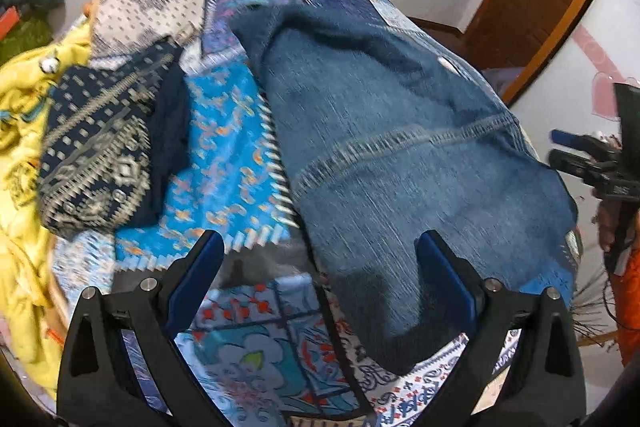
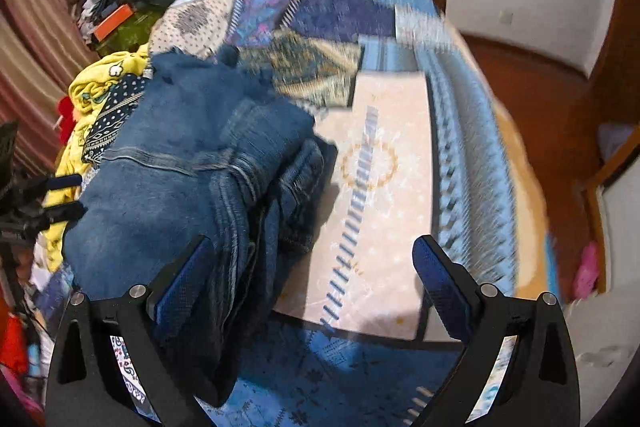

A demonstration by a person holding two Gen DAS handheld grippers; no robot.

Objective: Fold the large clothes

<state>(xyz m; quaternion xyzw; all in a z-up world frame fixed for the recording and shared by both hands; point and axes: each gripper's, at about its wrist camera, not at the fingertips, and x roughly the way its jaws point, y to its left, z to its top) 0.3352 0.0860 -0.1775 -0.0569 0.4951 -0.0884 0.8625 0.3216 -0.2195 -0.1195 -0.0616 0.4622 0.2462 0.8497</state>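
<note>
- Blue jeans point(image 1: 400, 155) lie bunched mid-bed on a patchwork bedspread point(image 1: 224, 155).
- Left gripper point(image 1: 320, 267) and right gripper point(image 2: 312, 267) hover, jaws spread, empty.
- No legible writing.

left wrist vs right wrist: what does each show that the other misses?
Left wrist only: the dark patterned folded garment lying whole beside the jeans, and the jeans spread flat with a stitched seam.

Right wrist only: the bunched, layered end of the jeans, the pale peach quilt panel, and the striped curtain.

Both: jeans on the patchwork quilt, the yellow garment, and each claw, left claw and right claw, open and empty.
</note>
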